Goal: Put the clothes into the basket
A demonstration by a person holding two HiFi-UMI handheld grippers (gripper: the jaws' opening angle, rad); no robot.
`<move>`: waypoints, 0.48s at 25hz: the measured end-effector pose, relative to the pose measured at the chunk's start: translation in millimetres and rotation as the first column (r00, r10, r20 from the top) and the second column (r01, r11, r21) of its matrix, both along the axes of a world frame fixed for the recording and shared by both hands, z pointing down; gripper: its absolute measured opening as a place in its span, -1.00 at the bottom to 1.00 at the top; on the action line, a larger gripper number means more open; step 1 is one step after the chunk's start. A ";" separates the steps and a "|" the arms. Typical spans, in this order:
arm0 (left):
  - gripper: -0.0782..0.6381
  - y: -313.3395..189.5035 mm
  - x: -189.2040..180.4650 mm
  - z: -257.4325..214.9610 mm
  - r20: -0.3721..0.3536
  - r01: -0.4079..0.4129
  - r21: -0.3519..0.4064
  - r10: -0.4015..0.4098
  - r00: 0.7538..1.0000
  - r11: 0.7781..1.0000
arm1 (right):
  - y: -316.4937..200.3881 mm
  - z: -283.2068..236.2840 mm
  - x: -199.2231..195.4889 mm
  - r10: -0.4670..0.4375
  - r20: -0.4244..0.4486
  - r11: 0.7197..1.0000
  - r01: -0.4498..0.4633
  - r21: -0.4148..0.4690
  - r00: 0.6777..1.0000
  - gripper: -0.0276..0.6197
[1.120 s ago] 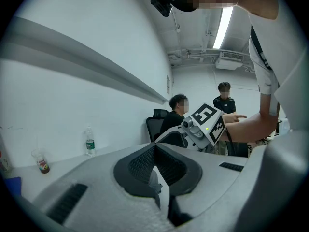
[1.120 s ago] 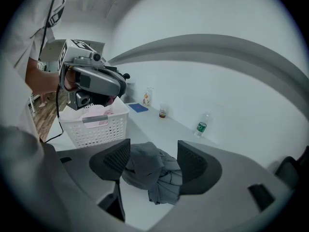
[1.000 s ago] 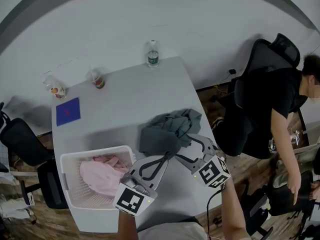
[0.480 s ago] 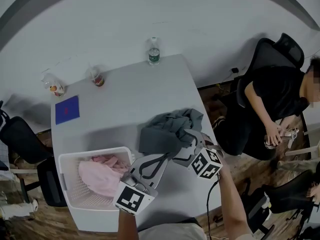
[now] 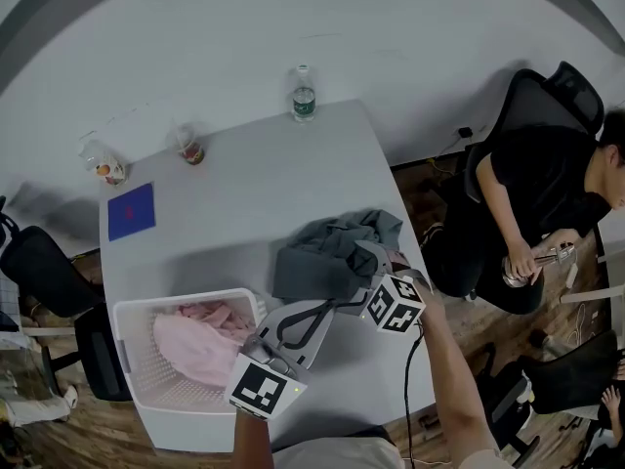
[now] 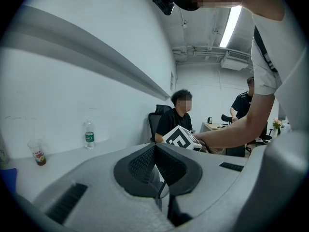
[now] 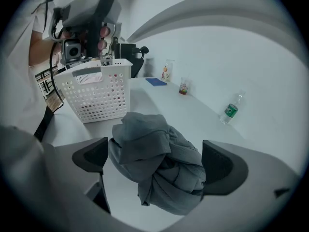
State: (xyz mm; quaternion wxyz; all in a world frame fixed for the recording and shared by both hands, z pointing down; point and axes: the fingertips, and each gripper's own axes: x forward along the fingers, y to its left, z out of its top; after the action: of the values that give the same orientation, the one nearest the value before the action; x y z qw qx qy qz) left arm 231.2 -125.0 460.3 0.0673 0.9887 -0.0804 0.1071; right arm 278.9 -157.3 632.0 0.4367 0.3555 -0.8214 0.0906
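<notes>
While its jaws are opening, the right gripper (image 5: 383, 265) (image 7: 154, 161) stands at the grey garment (image 5: 327, 257) (image 7: 159, 168), and its two fingers (image 7: 89, 154) are spread wide. The garment lies bunched between them on the table (image 5: 254, 193). The fingers are close to the cloth on both sides, but they do not squeeze it.

The left gripper (image 5: 330, 306) (image 6: 157, 166) has its fingers pressed together. Its own view shows no cloth between them. From the head view its tip lies at the near edge of the grey garment, and it is not clear if it touches the cloth.

The grey garment is in the near half of the table, close to the right edge. The white basket (image 5: 186, 301) (image 7: 96, 98) stands at the near left corner, apart from the grey garment. A pink garment (image 5: 195, 345) lies inside the basket.

At the far edge of the table a water bottle (image 5: 304, 94) (image 7: 231, 109) stands upright near the far right corner. A cup (image 5: 190, 148) (image 7: 184, 86) stands further left along the same edge. A blue square (image 5: 132, 213) (image 7: 155, 81) lies flat near the left edge.

To the right of the table a person in a dark shirt (image 5: 547, 193) sits on an office chair.
</notes>
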 end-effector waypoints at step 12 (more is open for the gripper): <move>-0.76 -12.8 5.8 9.9 0.015 0.020 -0.026 -0.019 1.000 0.999 | -15.4 33.4 1.7 -0.058 -0.034 0.996 0.055 -0.065 0.998 0.86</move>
State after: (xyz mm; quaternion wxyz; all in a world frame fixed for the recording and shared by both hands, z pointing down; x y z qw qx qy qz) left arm 237.0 -137.8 470.2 0.0808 0.9861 -0.0891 0.1150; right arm 280.6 -172.7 665.3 0.4651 0.3195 -0.8198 0.0982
